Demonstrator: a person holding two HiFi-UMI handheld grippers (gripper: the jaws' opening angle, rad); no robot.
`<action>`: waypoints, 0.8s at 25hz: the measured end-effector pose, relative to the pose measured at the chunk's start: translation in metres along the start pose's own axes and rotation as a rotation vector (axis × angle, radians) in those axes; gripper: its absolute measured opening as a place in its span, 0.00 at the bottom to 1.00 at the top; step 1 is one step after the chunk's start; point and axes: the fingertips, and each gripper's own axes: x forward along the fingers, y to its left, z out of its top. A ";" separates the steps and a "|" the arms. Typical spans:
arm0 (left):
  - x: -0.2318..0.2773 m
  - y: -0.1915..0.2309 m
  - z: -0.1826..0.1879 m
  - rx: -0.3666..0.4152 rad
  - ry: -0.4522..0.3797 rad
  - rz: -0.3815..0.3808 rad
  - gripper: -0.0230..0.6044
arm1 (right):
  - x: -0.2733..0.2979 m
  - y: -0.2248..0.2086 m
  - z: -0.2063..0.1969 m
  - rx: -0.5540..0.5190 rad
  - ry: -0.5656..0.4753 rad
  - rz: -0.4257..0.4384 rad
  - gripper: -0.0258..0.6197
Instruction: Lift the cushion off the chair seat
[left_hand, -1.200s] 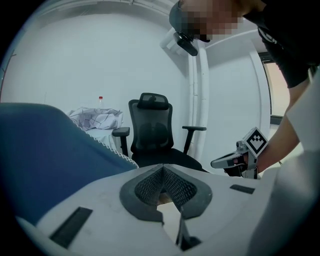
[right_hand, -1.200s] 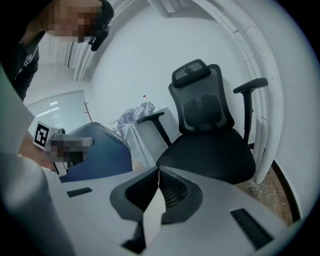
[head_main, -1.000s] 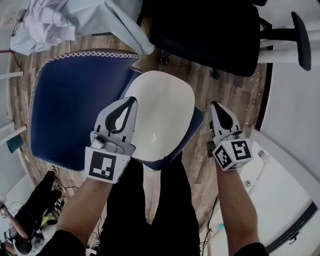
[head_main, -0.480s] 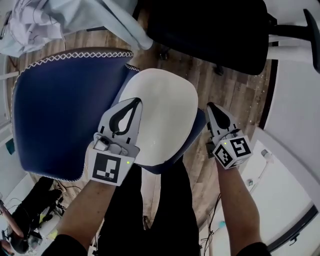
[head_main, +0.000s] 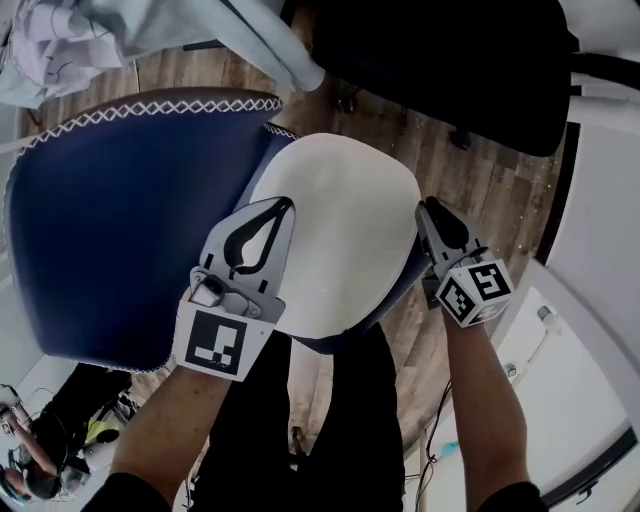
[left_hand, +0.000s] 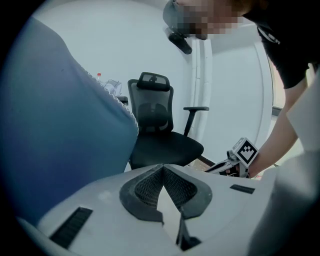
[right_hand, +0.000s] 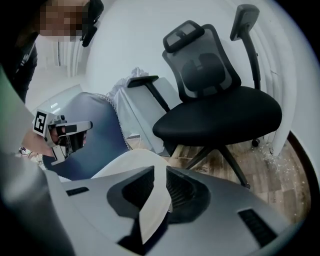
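Navy-blue upholstery edged in white cross-stitching filled the left of the head view, where the chair seat (head_main: 120, 220) spread above a wooden floor (head_main: 480, 190). A black office chair (head_main: 440, 60) stood at the top of the frame, beside a heap of pale cloth (head_main: 70, 40). The cushion (head_main: 340, 240), white on top and navy underneath, hung at the seat's right edge, partly over the floor and the person's dark trousers (head_main: 330, 420); whether it touched the seat could not be made out. The person held it from both sides. The left gripper (head_main: 280, 208) lay over the cushion's left part with its jaws clamped tip to tip on a thin white edge of it, as its own view showed. The right gripper (head_main: 432, 212) sat at the cushion's right rim, where its jaws had just been easing apart; a narrow gap showed at their tips, the cushion's white edge lay between the pads, and the pinch looked released. A marker cube (head_main: 218, 345) rode at the back of the left gripper and a second cube (head_main: 475, 292) at the back of the right.
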 end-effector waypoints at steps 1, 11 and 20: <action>0.000 0.001 -0.002 -0.001 0.003 -0.001 0.04 | 0.004 0.000 -0.003 0.005 0.011 0.004 0.15; 0.005 -0.020 -0.008 0.000 0.030 -0.040 0.04 | 0.014 -0.007 -0.015 0.024 0.074 0.046 0.44; -0.001 -0.012 -0.012 -0.008 0.049 -0.037 0.04 | 0.037 -0.008 -0.034 0.069 0.220 0.055 0.48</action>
